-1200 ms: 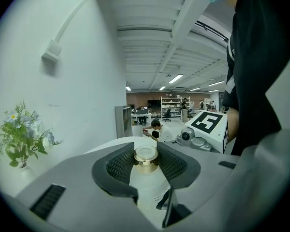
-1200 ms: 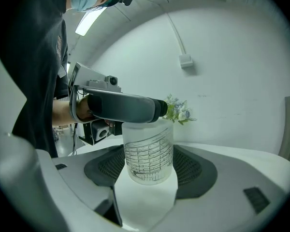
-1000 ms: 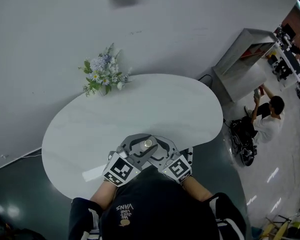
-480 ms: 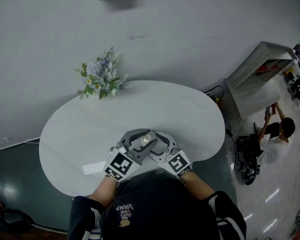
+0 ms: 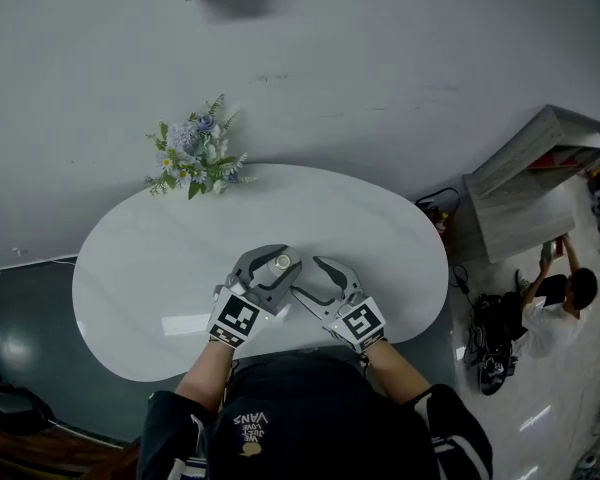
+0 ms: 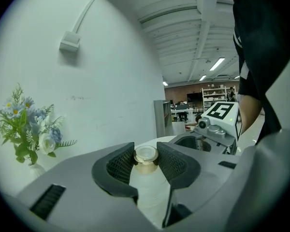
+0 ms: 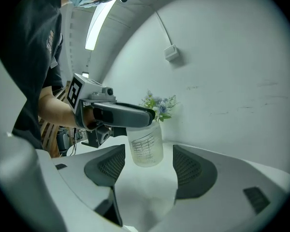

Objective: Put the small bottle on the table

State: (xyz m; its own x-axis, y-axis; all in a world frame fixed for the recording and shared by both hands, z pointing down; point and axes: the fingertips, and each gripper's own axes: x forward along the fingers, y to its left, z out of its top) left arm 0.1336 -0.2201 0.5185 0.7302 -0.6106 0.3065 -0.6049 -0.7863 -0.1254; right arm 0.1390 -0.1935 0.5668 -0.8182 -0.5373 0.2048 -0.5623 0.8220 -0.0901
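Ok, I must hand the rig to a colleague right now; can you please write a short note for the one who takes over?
Left gripper: shut on the small bottle, pads gripping its top.
Right gripper: open, empty, beside the left one and aimed at the bottle.
Bottle: upright over the white table, near the person's edge. It looks lifted off the top, not set down.
Done: the bottle is in the grip and over the table.
Left: lower it onto bare table, open the left jaws, draw back. The flowers at the far edge are out of the way.
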